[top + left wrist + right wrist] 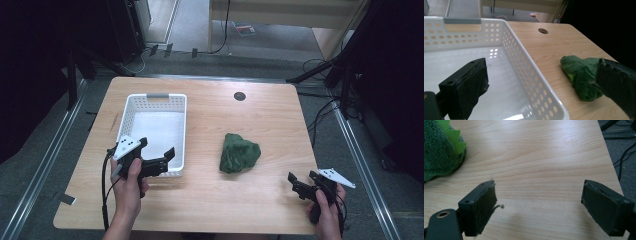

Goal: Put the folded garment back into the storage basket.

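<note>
A green plush toy (239, 153) lies on the wooden table (270, 115) right of centre; it also appears as the green plush toy (581, 75) and, with bright green felt spikes, at the top left (439, 147). A white perforated basket (152, 131) stands empty on the left. My left gripper (157, 148) is open over the basket's near right corner, one jaw over the inside (466, 87), the other outside toward the toy. My right gripper (302, 177) is open near the table's front right corner, empty, with the toy up and to its left.
A round dark cable hole (240, 96) sits in the table near its far edge. Beyond the table lie floor cables (320, 115), metal rails (45, 165) and stand legs. Bare tabletop (536, 162) lies ahead of my right gripper.
</note>
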`<action>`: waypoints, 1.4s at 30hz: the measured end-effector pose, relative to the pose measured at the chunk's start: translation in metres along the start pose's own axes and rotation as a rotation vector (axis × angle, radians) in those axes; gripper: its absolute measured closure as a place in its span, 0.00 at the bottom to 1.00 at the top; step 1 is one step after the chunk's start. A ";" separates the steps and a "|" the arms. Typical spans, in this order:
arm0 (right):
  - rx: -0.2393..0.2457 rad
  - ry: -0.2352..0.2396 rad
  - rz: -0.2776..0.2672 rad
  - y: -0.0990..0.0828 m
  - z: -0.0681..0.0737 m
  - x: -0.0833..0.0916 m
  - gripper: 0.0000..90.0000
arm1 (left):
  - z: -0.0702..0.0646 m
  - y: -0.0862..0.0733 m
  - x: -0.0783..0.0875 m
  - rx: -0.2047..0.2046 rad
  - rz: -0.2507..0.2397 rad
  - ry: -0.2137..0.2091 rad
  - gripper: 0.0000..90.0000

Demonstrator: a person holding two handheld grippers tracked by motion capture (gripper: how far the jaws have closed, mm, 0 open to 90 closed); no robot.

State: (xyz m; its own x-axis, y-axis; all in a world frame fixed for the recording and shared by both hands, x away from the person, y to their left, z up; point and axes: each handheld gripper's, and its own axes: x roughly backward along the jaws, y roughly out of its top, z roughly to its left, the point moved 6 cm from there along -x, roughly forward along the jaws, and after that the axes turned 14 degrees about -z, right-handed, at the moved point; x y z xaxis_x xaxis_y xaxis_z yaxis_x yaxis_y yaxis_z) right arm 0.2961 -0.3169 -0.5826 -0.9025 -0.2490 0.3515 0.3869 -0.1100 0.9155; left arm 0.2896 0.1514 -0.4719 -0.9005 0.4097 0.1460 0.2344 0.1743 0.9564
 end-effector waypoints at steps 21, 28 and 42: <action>0.004 0.005 0.001 0.000 0.000 0.000 0.14 | -0.064 -0.014 -0.050 -0.030 0.088 -0.088 0.00; 0.004 0.005 0.004 0.000 0.001 0.000 0.14 | -0.082 -0.021 -0.062 -0.032 0.107 -0.114 0.00; 0.005 0.008 0.005 0.000 0.001 0.000 0.14 | -0.108 -0.036 -0.087 -0.046 0.153 -0.147 0.00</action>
State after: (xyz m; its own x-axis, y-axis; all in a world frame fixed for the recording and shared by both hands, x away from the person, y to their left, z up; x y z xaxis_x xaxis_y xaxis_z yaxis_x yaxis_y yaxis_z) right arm 0.2958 -0.3161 -0.5827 -0.8989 -0.2572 0.3548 0.3908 -0.1043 0.9145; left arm 0.3197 0.0129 -0.4916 -0.7919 0.5547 0.2554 0.3447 0.0607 0.9367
